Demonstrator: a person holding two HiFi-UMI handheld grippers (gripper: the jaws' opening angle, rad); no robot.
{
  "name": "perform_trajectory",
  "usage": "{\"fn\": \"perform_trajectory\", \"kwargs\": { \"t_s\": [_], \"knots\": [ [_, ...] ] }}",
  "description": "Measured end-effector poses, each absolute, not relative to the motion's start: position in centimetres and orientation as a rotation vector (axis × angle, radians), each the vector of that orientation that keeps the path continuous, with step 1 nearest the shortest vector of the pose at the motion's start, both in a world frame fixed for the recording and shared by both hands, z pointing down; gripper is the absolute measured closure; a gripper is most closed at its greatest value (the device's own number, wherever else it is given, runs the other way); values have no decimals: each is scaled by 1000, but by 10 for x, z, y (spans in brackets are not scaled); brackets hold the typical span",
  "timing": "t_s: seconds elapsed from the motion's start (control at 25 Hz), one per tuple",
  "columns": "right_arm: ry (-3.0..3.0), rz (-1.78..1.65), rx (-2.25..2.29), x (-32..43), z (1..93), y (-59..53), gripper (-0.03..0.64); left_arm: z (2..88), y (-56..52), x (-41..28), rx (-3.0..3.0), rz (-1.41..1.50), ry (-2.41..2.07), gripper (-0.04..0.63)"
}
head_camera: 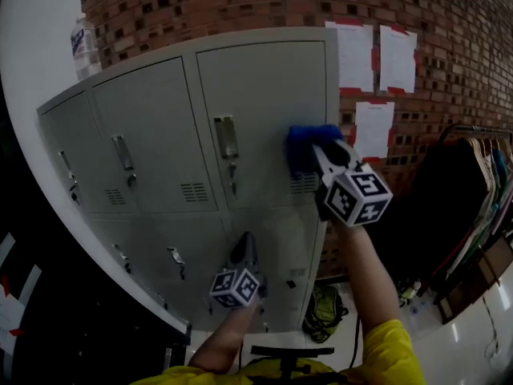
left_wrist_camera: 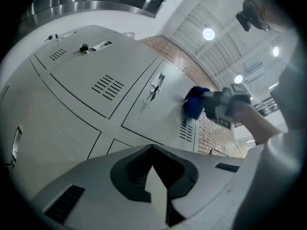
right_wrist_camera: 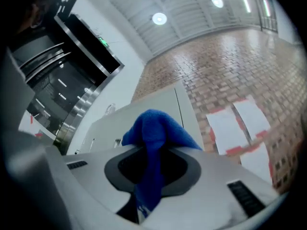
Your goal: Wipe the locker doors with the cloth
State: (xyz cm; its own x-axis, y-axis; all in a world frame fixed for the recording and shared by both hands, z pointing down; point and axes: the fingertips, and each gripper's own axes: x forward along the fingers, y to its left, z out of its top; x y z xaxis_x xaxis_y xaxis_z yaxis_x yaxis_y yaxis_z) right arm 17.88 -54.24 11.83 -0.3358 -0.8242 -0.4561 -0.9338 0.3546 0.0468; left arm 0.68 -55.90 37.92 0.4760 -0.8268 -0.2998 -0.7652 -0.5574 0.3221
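Cloth (head_camera: 303, 144), blue and bunched, is clamped in your right claw (head_camera: 321, 155). It spills over the tips and presses against the top right locker door (head_camera: 264, 95), close to that door's right edge and just above its vent slots (head_camera: 303, 184). A tail of the fabric trails back between the jaws. Your left claw (head_camera: 246, 251) hangs below that door in front of the bottom row of lockers, jaws drawn together on nothing; whether it touches the metal cannot be told.

The door's latch handle (head_camera: 226, 139) stands left of the cloth, well apart from it. Two more grey doors (head_camera: 144, 127) run on to the left of that door. To its right, paper sheets (head_camera: 373, 54) edged in red hang on a brick wall (head_camera: 240, 2). Beyond them, clothes hang on a rack (head_camera: 473, 183). Below and right of the door, a green bag (head_camera: 325, 311) lies on the floor. A bottle (head_camera: 82, 42) stands on top of the lockers, far left of the door.
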Motion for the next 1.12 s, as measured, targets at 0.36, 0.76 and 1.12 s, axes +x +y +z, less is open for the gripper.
{"fn": "perform_trajectory", "kwargs": {
  "t_s": [0.36, 0.76, 1.12],
  "knots": [
    [2252, 489, -1574, 200, -42, -568, 543, 385, -563, 23, 2602, -643, -1396, 603],
    [2372, 267, -1731, 191, 243, -581, 545, 378, -566, 17, 2609, -671, -1427, 603],
    [2366, 355, -1643, 167, 213, -573, 546, 386, -564, 21, 2610, -640, -1419, 603]
  ]
}}
